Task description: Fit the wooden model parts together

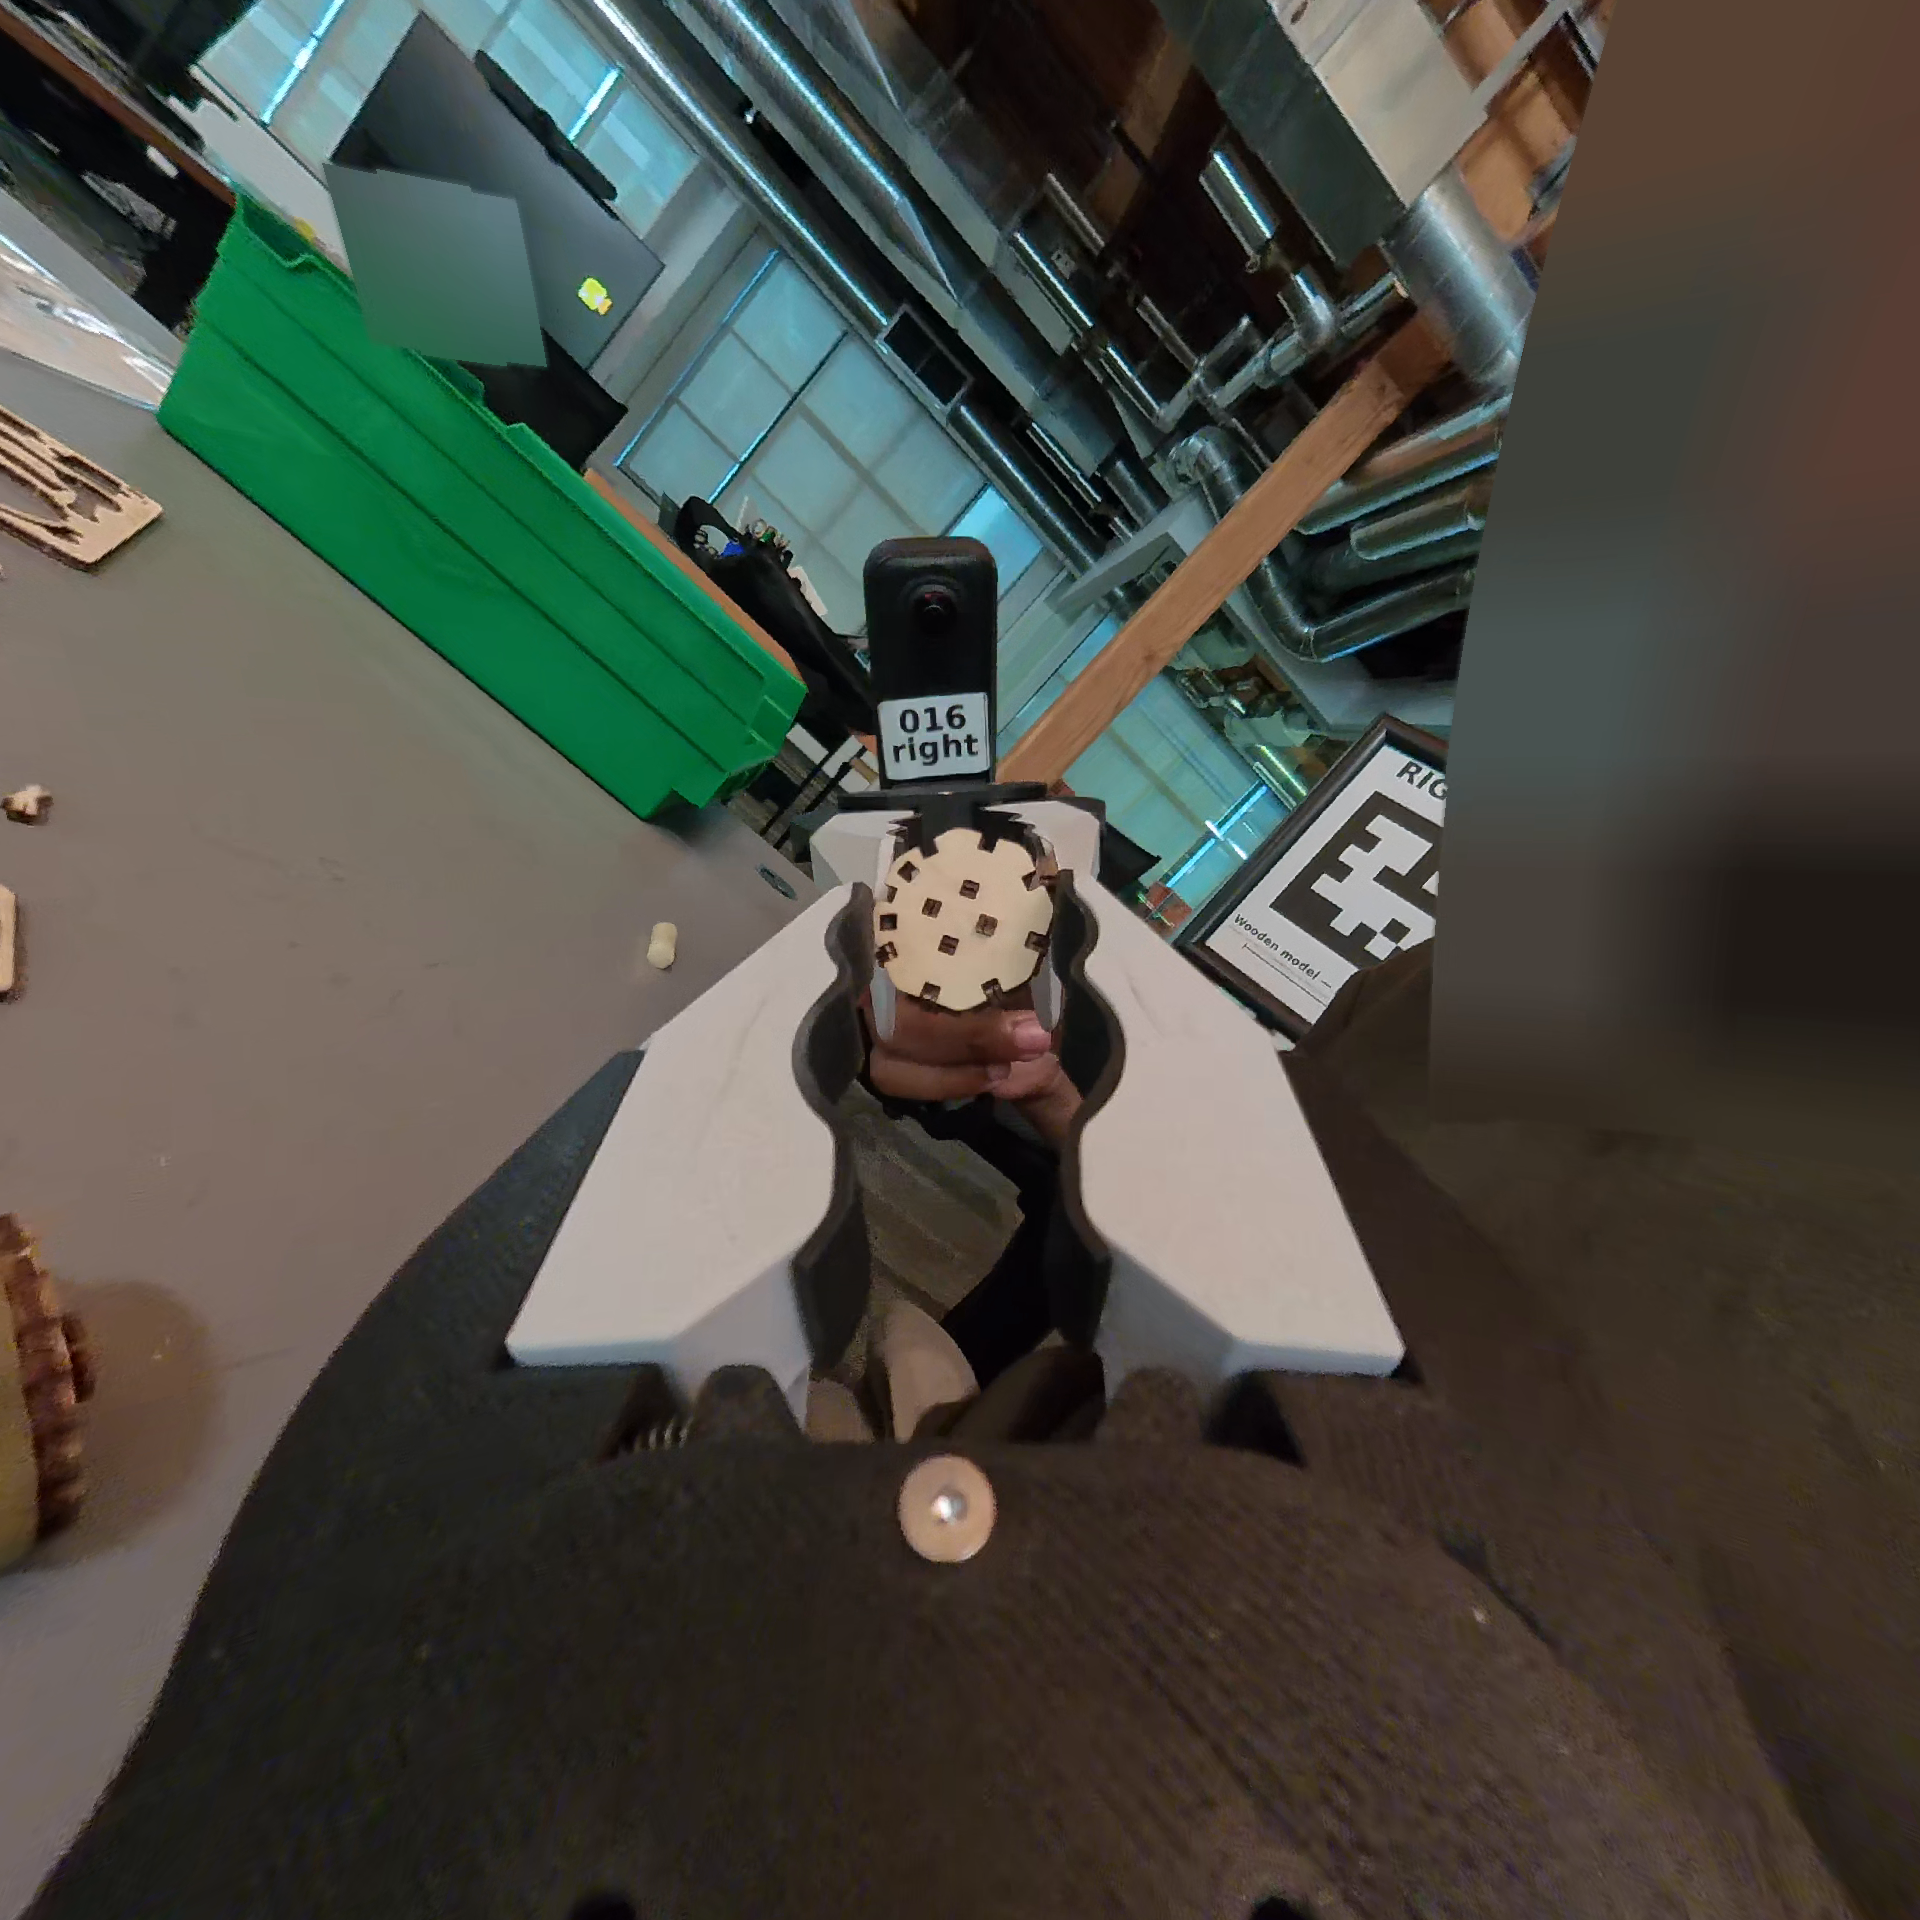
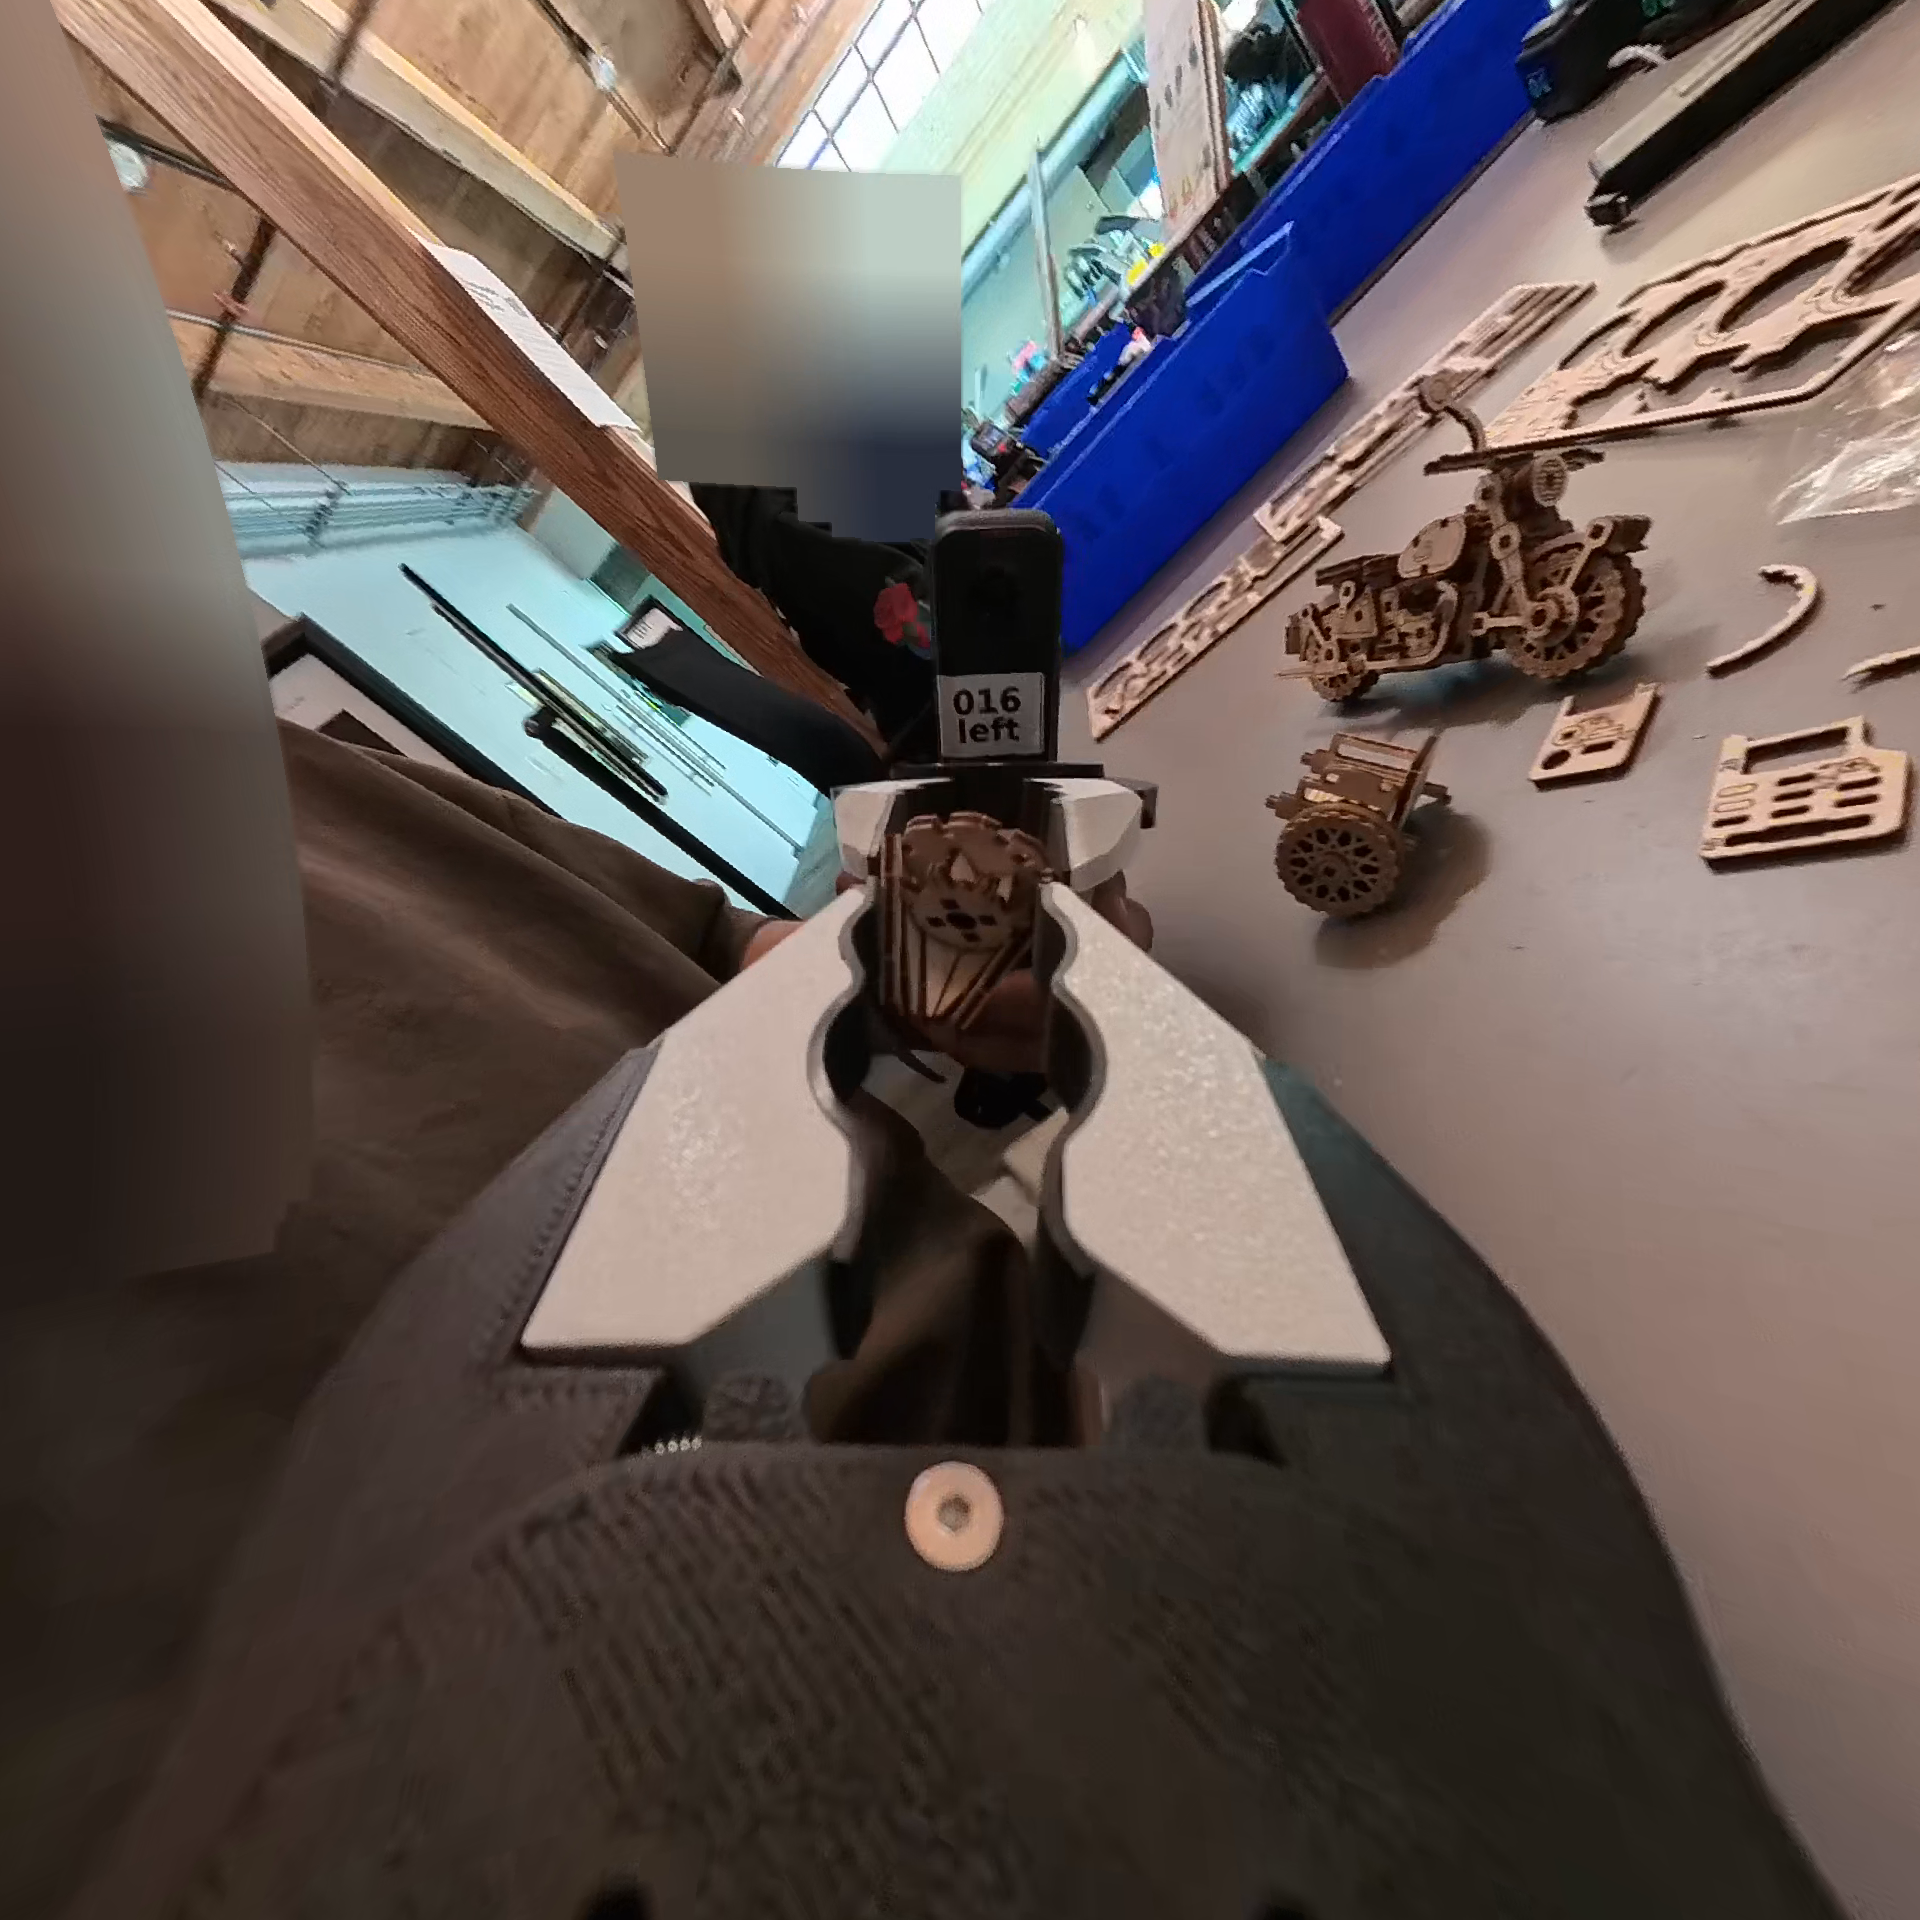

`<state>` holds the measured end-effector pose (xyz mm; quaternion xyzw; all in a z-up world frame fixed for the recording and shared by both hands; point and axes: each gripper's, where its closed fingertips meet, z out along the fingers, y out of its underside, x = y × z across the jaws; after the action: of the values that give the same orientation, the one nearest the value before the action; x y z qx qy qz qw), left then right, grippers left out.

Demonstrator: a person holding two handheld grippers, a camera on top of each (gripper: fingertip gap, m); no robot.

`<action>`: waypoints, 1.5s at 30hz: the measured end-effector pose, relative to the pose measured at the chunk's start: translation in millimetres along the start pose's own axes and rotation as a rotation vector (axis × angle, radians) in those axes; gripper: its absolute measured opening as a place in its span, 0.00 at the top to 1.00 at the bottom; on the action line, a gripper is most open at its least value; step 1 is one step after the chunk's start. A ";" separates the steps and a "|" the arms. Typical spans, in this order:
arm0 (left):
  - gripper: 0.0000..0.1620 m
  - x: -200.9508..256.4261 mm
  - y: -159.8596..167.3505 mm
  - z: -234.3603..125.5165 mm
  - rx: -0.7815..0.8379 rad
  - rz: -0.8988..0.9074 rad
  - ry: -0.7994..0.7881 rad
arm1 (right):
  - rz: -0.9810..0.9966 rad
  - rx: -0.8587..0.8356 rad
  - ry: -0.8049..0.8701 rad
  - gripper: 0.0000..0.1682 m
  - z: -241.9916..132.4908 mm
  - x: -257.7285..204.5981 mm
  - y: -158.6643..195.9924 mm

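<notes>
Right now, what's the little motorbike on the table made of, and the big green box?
The motorbike looks like thin, unpainted plywood: pale tan faces, darker brown cut edges, probably laser-cut. The green box looks like moulded plastic: one even bright colour, smooth ridged sides, a slight sheen.

Both wrist cameras face each other at close range, tilted over the grey table [image 2: 1558,1039], sharing the wooden disc [image 1: 961,920] between them.

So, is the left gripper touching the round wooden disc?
Touching. The left wrist view shows the wooden disc pinched between the left gripper fingertips, both dark pads against its notched edge.
</notes>
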<state>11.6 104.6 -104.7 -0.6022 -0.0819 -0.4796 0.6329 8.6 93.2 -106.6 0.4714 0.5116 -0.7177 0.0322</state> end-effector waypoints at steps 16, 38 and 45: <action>0.80 -0.7 7.4 0.9 -0.045 0.104 -0.041 | 0.134 -0.022 -0.045 0.84 -2.9 0.9 3.8; 0.80 0.0 24.1 2.8 -0.197 0.074 -0.027 | 0.151 -0.104 -0.071 0.84 -9.5 0.4 17.8; 0.81 -2.4 23.8 3.8 -0.176 0.037 -0.036 | 0.120 -0.099 -0.049 0.84 -10.4 2.5 17.1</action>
<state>28.9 104.6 -121.6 -0.6652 -0.0398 -0.4625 0.5847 23.0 94.1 -120.8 0.4811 0.5163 -0.6998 0.1108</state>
